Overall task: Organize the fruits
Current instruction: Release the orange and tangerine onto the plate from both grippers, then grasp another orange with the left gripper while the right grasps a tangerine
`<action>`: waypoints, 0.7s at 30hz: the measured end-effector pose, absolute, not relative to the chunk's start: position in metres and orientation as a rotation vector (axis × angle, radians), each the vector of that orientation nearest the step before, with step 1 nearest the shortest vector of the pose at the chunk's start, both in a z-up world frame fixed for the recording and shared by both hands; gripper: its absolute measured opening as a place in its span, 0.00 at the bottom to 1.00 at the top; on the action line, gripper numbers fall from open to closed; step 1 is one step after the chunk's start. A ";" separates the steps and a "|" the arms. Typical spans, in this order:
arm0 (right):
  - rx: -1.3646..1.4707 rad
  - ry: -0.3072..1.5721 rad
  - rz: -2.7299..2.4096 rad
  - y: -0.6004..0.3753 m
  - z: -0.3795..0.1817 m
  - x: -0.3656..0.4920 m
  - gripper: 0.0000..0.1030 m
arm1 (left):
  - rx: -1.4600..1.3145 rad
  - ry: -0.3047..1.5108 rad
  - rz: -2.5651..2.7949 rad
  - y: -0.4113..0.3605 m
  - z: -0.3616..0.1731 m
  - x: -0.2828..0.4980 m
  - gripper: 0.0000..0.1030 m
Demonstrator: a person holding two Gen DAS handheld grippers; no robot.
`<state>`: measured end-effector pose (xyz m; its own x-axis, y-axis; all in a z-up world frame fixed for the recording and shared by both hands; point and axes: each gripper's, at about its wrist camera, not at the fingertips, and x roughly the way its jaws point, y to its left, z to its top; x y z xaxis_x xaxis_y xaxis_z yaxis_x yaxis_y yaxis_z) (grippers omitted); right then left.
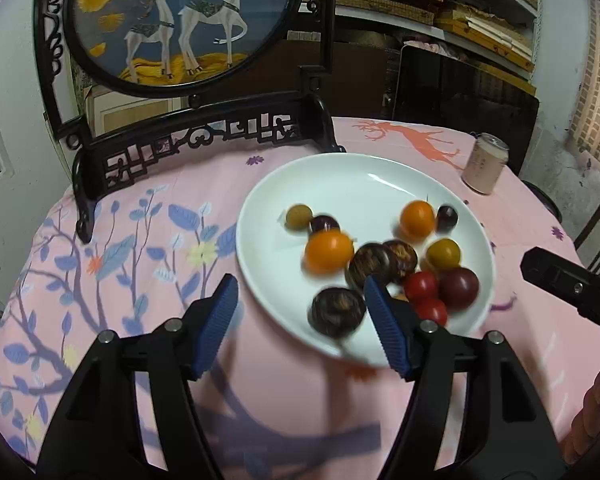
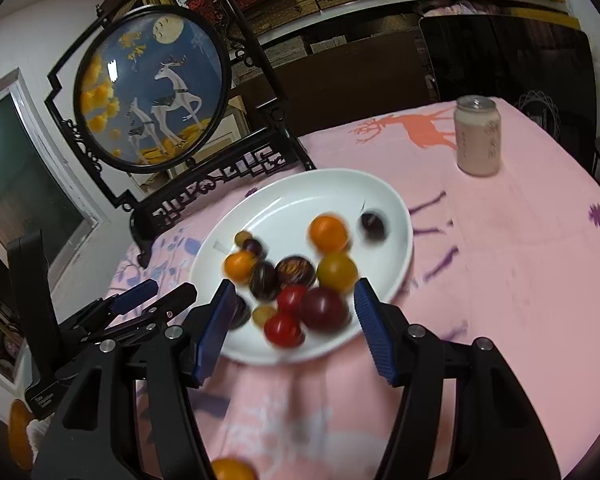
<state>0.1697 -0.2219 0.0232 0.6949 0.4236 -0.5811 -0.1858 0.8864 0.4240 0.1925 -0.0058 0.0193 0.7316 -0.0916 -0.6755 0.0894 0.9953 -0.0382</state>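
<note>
**Both grippers spread over the fruit plate, nothing held**

Fingers first: the left gripper [image 1: 300, 312] has its blue ribbed pads spread apart in the lower middle of its own view, with nothing pinched between them. One dark fruit [image 1: 337, 312] sits in the gap as seen from the camera, but it's lying on the plate and neither pad presses on it. Same deal with the right gripper [image 2: 294, 320]: jaws apart, no pad squeezing anything, and a dark purple fruit [image 2: 324, 307] plus two small red tomatoes [image 2: 283, 328] show between the pads, all resting on the plate.

Fruits are all piled on a white plate [image 1: 300, 184], which sits on a pink tablecloth [image 1: 140, 240] with blue leaf prints. In the left wrist view the plate fills the centre right of the frame. On it are two orange tomatoes [image 1: 328, 254], a couple of yellowish ones, some dark purple round ones and the reds toward the lower right edge. Several look smeared by blur, so I can't count them exactly.

Other stuff: a black carved stand with a round deer picture [image 1: 180, 20] takes up the upper left, just behind the plate. A pale can [image 2: 478, 136] stands upright on the cloth at the upper right, well apart from the plate. In the right wrist view the left gripper pokes in from the lower left, beside the plate's near edge.
</note>
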 end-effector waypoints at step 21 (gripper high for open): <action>0.210 0.796 0.456 -0.210 -0.023 0.029 0.60 | 0.032 0.784 -0.010 0.017 -0.004 0.084 0.93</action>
